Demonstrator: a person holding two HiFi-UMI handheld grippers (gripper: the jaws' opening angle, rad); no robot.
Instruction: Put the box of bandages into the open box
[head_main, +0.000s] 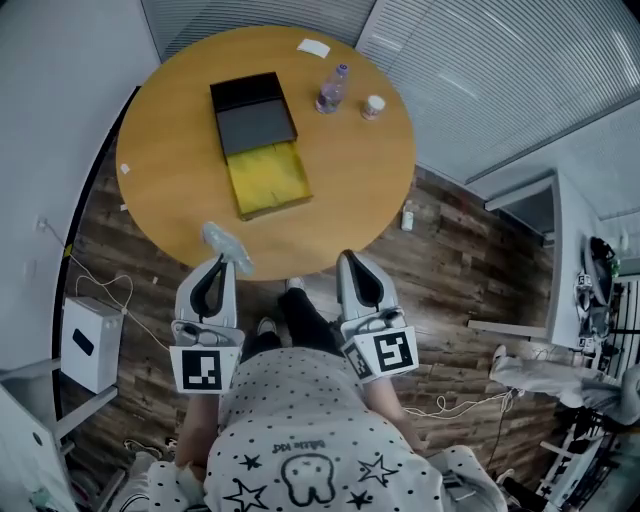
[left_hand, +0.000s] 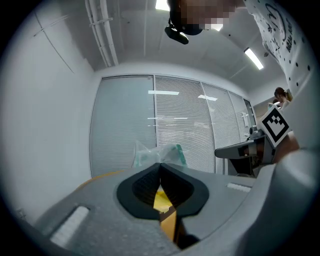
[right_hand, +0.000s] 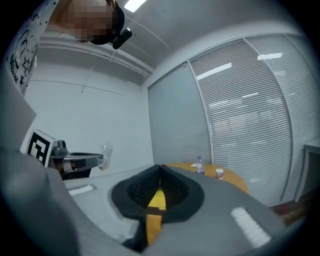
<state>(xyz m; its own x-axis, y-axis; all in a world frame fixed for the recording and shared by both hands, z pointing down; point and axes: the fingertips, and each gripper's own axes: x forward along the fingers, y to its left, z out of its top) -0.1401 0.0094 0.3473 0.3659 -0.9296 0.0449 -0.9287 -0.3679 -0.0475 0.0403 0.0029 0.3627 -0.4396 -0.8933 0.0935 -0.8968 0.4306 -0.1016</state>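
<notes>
An open box (head_main: 236, 190) lies on the round wooden table (head_main: 350, 180); it has a yellow-lined tray and a black lid folded back behind it. My left gripper (head_main: 222, 260) hovers at the table's near edge, shut on the bandage pack (head_main: 228, 247), a crinkly clear wrapper with green inside. In the left gripper view the pack (left_hand: 157, 154) sticks up beyond the closed tips of that gripper (left_hand: 160, 164). My right gripper (head_main: 347, 258) hangs beside it, just off the table edge. Its jaws (right_hand: 159, 166) meet with nothing between them.
A plastic bottle (head_main: 332, 89), a small white jar (head_main: 373, 106) and a white card (head_main: 313, 47) sit at the table's far side. On the wooden floor are a white device (head_main: 90, 343) with cables at left and a small bottle (head_main: 407, 215). A desk (head_main: 560, 260) stands at right.
</notes>
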